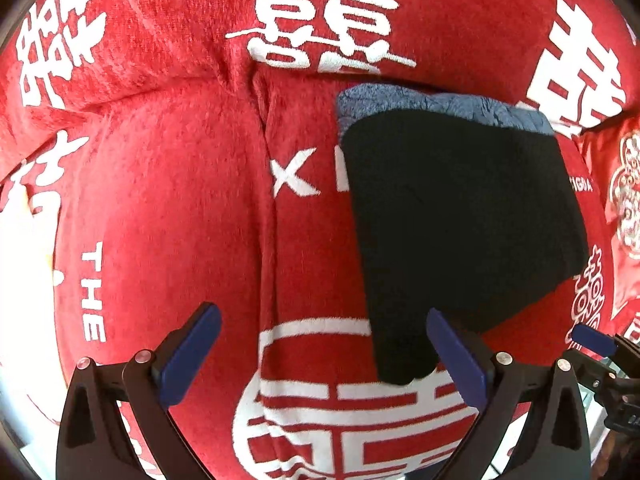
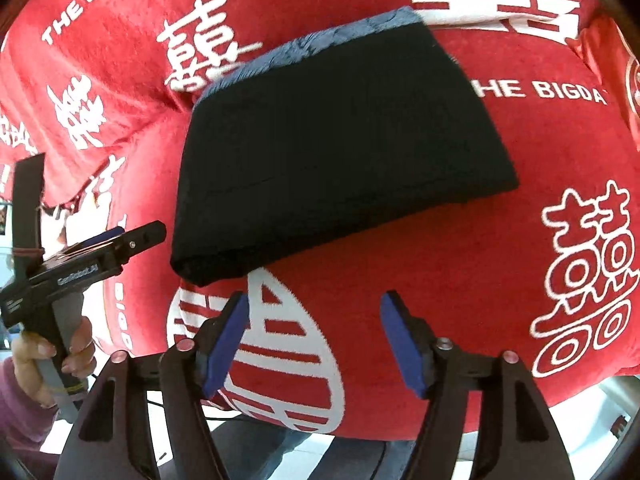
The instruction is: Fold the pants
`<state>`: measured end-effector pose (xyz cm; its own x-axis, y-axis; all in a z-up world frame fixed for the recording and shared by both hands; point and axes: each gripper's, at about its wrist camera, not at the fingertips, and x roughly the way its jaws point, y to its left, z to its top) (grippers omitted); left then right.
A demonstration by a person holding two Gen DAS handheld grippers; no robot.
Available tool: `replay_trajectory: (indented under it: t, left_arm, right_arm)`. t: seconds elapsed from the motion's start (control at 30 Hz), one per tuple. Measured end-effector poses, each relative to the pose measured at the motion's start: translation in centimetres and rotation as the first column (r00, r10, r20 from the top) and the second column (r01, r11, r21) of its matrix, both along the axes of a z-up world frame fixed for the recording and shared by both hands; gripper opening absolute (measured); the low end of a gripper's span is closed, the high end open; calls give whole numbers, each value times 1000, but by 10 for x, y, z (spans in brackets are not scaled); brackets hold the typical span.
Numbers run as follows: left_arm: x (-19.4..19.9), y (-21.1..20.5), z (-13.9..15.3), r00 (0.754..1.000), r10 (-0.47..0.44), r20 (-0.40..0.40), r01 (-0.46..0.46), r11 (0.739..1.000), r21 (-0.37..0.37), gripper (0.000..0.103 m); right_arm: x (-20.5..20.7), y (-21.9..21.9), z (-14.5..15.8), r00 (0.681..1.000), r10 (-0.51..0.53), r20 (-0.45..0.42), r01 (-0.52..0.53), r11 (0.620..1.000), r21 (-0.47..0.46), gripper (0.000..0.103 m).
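Observation:
The black pants [image 1: 460, 216] lie folded in a compact rectangle on the red blanket [image 1: 160, 200], with grey fleece lining [image 1: 440, 104] showing along the far edge. My left gripper [image 1: 324, 344] is open and empty, its right finger close to the pants' near corner. In the right wrist view the folded pants [image 2: 332, 148] lie just beyond my right gripper [image 2: 316, 328], which is open and empty above the blanket [image 2: 440, 248]. The left gripper [image 2: 120, 240] shows at the left, held in a hand.
The red blanket with white characters covers a cushioned surface with a seam [image 1: 264, 184] down the middle. Its front edge [image 2: 400, 436] drops to a pale floor. The right gripper's tip [image 1: 592, 340] shows at the right edge.

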<state>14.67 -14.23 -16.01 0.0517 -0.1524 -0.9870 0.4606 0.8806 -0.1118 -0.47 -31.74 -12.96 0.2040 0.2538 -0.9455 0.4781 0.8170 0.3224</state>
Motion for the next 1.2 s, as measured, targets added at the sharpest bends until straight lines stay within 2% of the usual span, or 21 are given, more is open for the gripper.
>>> replay_trajectory:
  t: [0.1,0.33,0.57,0.83,1.2]
  left_arm:
    - [6,-8,3,1000,21,-11,-21,1000,-20,103]
    - [18,-33,-2,998,54,-24,-54,999,-5,103]
    - [29,-40,-11,993,110,-36,-110,994,14,103]
    - [34,-44,-24,988,143,-56,-141,989,44,103]
    - [39,-51,-37,986,136,-91,-132,990,52,103]
  right_arm:
    - [1,-18,1,1000,-12,-2,12,1000,-10,76]
    - [12,-71,3,999,-40,-2,40,999,-17,76]
    - [26,-113,-11,998,-50,-24,50,999,16,77]
    - [43,-141,-31,998,-28,-47,30,999,45,77]
    - [49,-165,-51,998,-33,-56,39,993,113,77]
